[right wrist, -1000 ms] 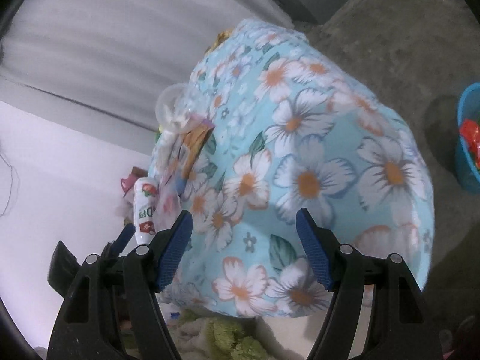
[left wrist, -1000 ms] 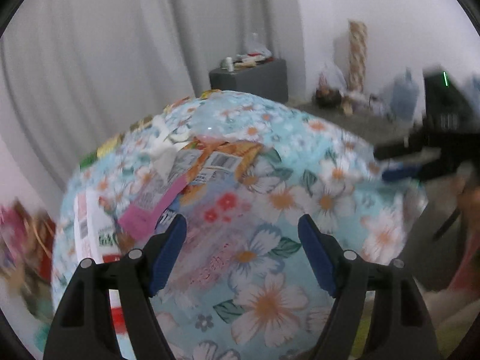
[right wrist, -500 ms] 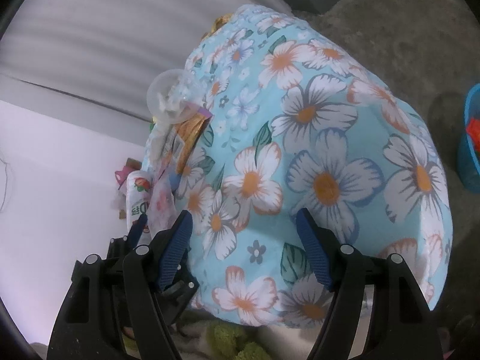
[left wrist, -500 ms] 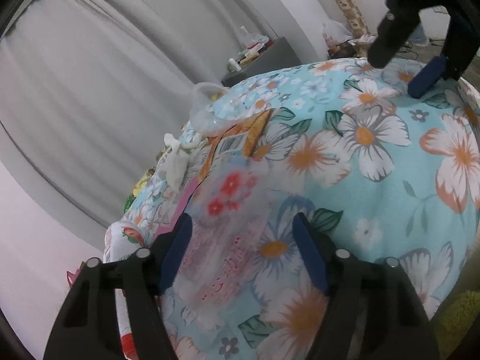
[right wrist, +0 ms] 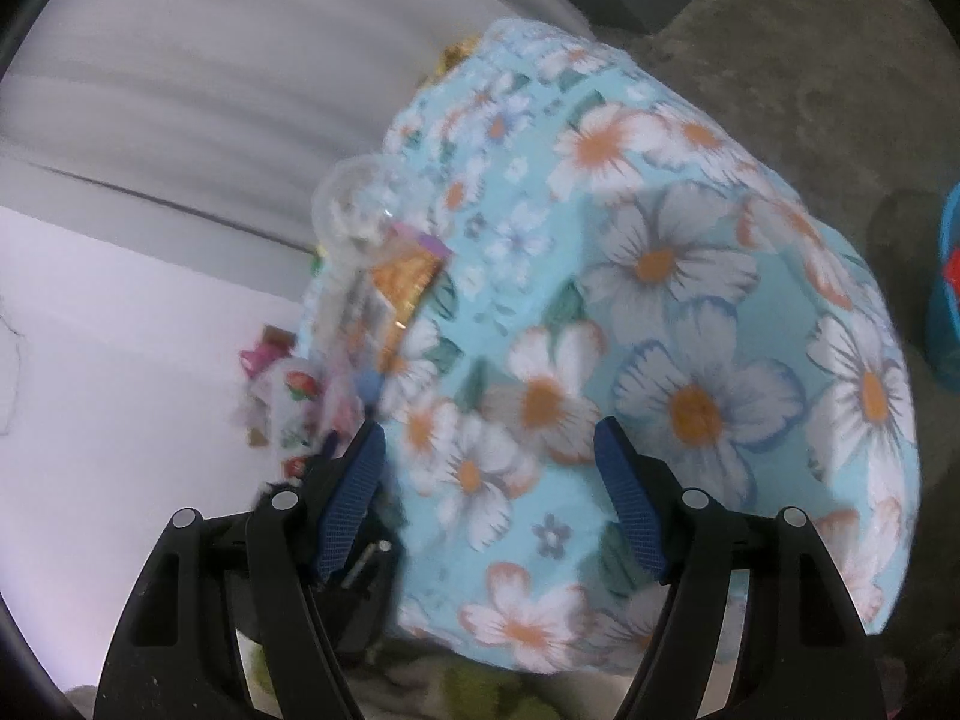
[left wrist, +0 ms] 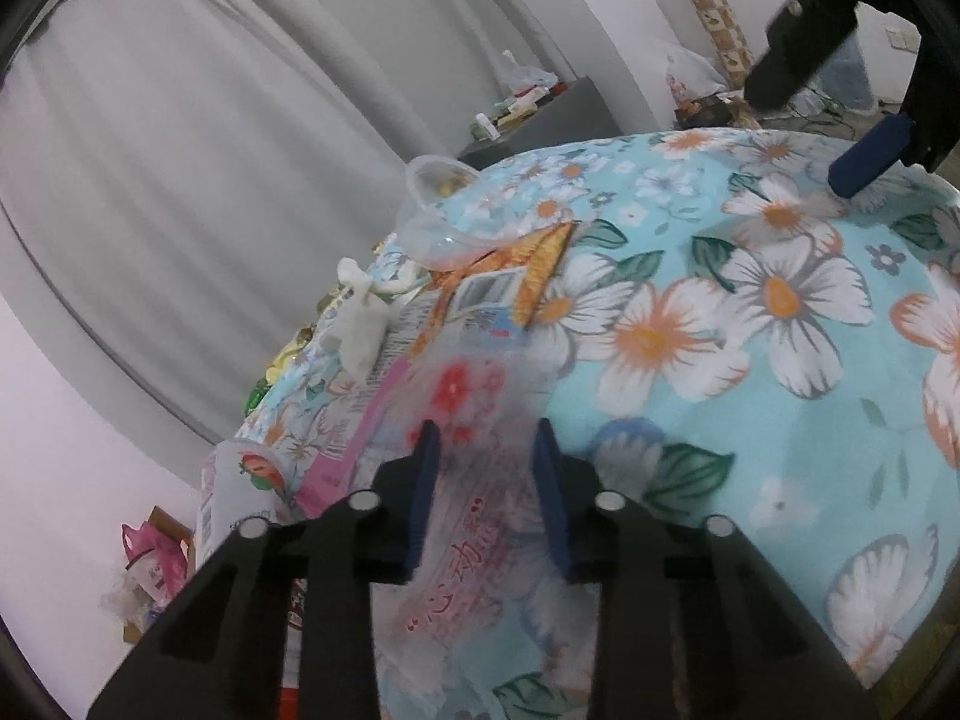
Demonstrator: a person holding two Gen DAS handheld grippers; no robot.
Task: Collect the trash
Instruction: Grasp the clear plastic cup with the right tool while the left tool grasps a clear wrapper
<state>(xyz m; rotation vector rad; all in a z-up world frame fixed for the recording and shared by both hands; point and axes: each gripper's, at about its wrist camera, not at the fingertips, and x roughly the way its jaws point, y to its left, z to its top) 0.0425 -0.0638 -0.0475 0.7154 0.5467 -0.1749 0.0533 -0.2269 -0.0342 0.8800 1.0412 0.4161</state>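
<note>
From the left, I still have most of the litter to gather: a white carton with a strawberry print (left wrist: 240, 474) at the edge of the floral blue-clothed surface (left wrist: 780, 420), then a pink paper wrapper (left wrist: 360, 426), a crumpled white tissue (left wrist: 360, 324), an orange foil snack packet (left wrist: 528, 264) and a clear plastic cup lid (left wrist: 432, 204) further up. A blue bin (right wrist: 945, 300) stands on the floor at the far right of my right view with something red inside, so I judge a little has been collected already.

My left tongs (left wrist: 486, 480) are angled down low over a clear plastic wrapper with red print (left wrist: 468, 516), jaws narrowed to a small gap around it; whether they actually pinch it I cannot tell. My right tongs (right wrist: 489, 498) hover higher over the near edge of the surface, spread wide and holding nothing.
</note>
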